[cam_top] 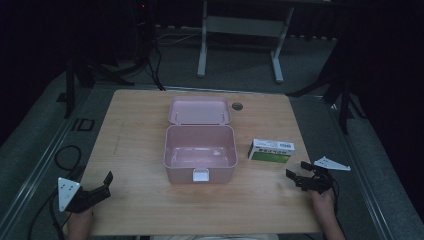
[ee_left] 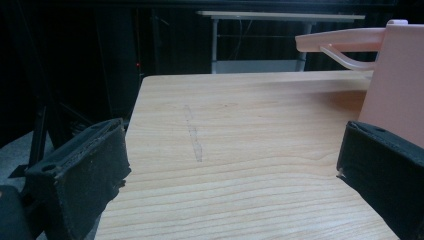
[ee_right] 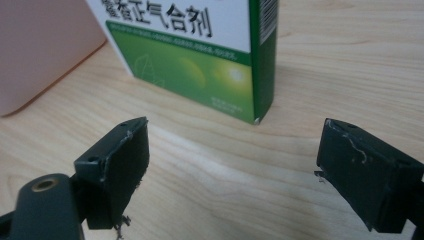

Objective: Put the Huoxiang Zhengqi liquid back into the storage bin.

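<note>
Currently the work stands at its start: the green-and-white carton (cam_top: 271, 150) lies untouched near the tabletop's (cam_top: 135, 150) right edge, beside the open pink box (cam_top: 200, 152). Right gripper (cam_top: 296, 176) approaches, jaws apart and empty; left gripper (cam_top: 103, 186) likewise open, idle at the near left corner.

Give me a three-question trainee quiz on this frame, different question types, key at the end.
1. True or false: the pink box has its lid shut.
2. Which thing is nearest the right gripper? A) the pink box B) the green and white carton C) the round grommet
3. Fill in: the left gripper hangs over the table with its jaws ____.

Key
1. False: the lid is swung back and the box shows a bare inside.
2. B: the carton stands just ahead of the open jaws, untouched.
3. Open, with nothing between them.
</note>
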{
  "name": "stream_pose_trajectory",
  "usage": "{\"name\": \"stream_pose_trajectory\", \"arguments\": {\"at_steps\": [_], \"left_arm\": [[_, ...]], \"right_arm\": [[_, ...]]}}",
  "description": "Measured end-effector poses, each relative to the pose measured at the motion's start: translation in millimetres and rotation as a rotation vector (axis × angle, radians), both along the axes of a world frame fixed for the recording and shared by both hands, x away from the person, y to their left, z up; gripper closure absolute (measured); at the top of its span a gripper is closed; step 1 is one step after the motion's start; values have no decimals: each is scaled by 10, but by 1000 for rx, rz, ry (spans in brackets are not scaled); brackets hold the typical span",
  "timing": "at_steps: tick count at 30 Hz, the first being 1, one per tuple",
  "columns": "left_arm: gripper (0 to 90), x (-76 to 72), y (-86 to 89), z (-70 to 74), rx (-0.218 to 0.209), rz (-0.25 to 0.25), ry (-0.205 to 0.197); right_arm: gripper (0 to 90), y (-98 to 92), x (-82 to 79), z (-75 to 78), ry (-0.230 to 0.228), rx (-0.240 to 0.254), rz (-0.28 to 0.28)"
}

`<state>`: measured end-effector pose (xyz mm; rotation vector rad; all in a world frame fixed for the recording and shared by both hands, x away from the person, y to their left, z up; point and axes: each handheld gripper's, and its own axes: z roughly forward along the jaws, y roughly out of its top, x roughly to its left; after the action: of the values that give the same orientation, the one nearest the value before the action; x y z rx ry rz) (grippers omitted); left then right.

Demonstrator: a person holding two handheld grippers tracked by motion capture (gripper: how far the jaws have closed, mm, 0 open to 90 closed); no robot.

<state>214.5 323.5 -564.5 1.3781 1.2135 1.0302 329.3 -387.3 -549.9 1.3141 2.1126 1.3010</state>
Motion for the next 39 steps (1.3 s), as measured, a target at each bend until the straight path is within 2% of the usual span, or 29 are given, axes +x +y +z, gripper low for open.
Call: {"name": "stream_pose_trajectory", "arguments": {"at_steps": [3, 4, 5, 6, 7, 10, 12, 14, 17, 20, 25, 28, 30, 33, 39], "left_arm": [[2, 1, 0, -1, -2, 0, -2], [2, 1, 0, -1, -4, 0, -1], [2, 1, 0, -1, -4, 0, -2], [2, 1, 0, -1, -5, 0, -2], [2, 1, 0, -1, -5, 0, -2], [2, 3, 0, 0, -5, -3, 0], [2, 2, 1, 0, -5, -4, 0], [2, 2, 0, 0, -3, -6, 0], [2, 1, 0, 0, -1, -7, 1], [2, 0, 0, 0, -2, -9, 1], [2, 1, 1, 0, -3, -14, 1], [2, 1, 1, 0, -2, -15, 1], [2, 1, 1, 0, -4, -16, 1], [2, 1, 1, 0, -3, -16, 2], [2, 3, 0, 1, -2, -17, 3]], "right_arm": [[132, 3, 2, 3, 0, 0, 13], [132, 6, 10, 6, 12, -3, 24], [124, 1, 30, 12, 41, 16, 55], [115, -7, 36, 16, 50, 31, 62], [106, -11, 46, 22, 66, 30, 82], [105, -14, 51, 22, 76, 29, 106], [105, 10, 40, 21, 71, -4, 105], [105, 42, 45, 22, 77, -30, 132], [105, 119, 44, 22, 80, -109, 189], [105, 177, 54, 28, 97, -156, 260], [105, 218, 110, 34, 166, -173, 361], [105, 244, 138, 55, 219, -195, 418], [105, 261, 148, 82, 237, -216, 451], [105, 293, 166, 137, 261, -272, 497], [129, 397, 198, 297, 315, -425, 590]]}}
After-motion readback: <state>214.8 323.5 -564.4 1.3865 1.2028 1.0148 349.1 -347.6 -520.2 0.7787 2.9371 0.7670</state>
